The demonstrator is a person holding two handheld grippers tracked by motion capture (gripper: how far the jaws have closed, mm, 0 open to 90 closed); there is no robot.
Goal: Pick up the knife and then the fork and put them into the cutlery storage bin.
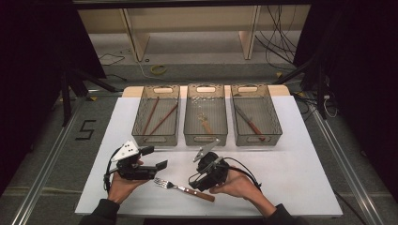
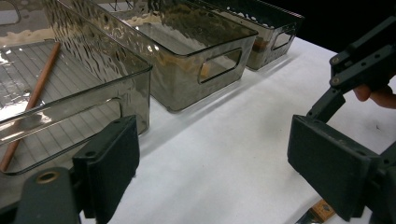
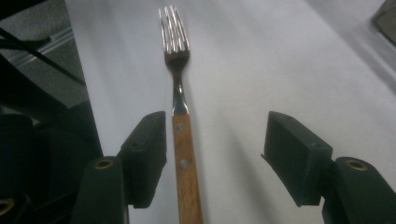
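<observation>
A fork (image 1: 184,189) with a wooden handle lies on the white table (image 1: 291,173) near its front edge, tines to the left. My right gripper (image 1: 194,183) is open just over the handle. In the right gripper view the fork (image 3: 180,98) runs up between the jaws, close beside the left one, and the gripper (image 3: 215,154) holds nothing. My left gripper (image 1: 154,158) is open left of the fork, with nothing between its jaws (image 2: 212,163), which face the bins.
Three translucent grey bins stand in a row at the back. The left bin (image 1: 155,139) holds two brown chopsticks (image 2: 35,93), the middle bin (image 1: 205,140) a wooden-handled utensil, the right bin (image 1: 257,141) a wooden-handled knife. Floor rails run along both table sides.
</observation>
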